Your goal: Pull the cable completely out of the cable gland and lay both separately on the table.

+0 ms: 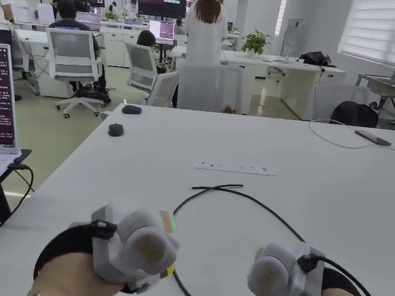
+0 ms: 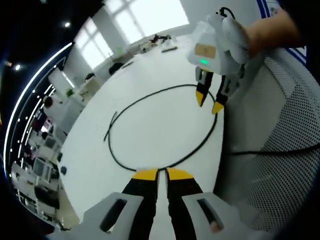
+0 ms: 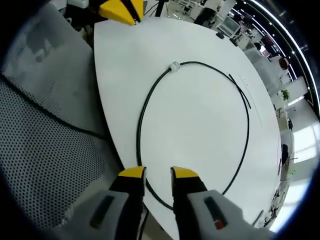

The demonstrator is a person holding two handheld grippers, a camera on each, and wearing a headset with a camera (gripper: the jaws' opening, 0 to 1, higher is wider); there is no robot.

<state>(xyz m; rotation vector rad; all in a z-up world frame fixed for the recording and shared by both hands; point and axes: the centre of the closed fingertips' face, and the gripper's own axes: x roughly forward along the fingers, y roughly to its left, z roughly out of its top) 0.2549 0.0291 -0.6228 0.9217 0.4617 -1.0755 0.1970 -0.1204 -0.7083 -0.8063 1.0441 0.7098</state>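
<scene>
my left hand-held gripper [image 2: 158, 173] is sitting closed, empty; right hand-held gripper [image 3: 158, 172] slightly apart — i'm judging the cable [image 3: 141, 120] limp, light, and eyeing the rigid cable gland [image 3: 174, 65], upper centre — to pinch.

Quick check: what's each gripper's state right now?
Left gripper: shut, holding nothing.
Right gripper: open, holding nothing; the cable lies loose on the table.

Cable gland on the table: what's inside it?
The black cable enters one side of the gland and comes out the other. The stretch inside is covered by the gland's body.
</scene>
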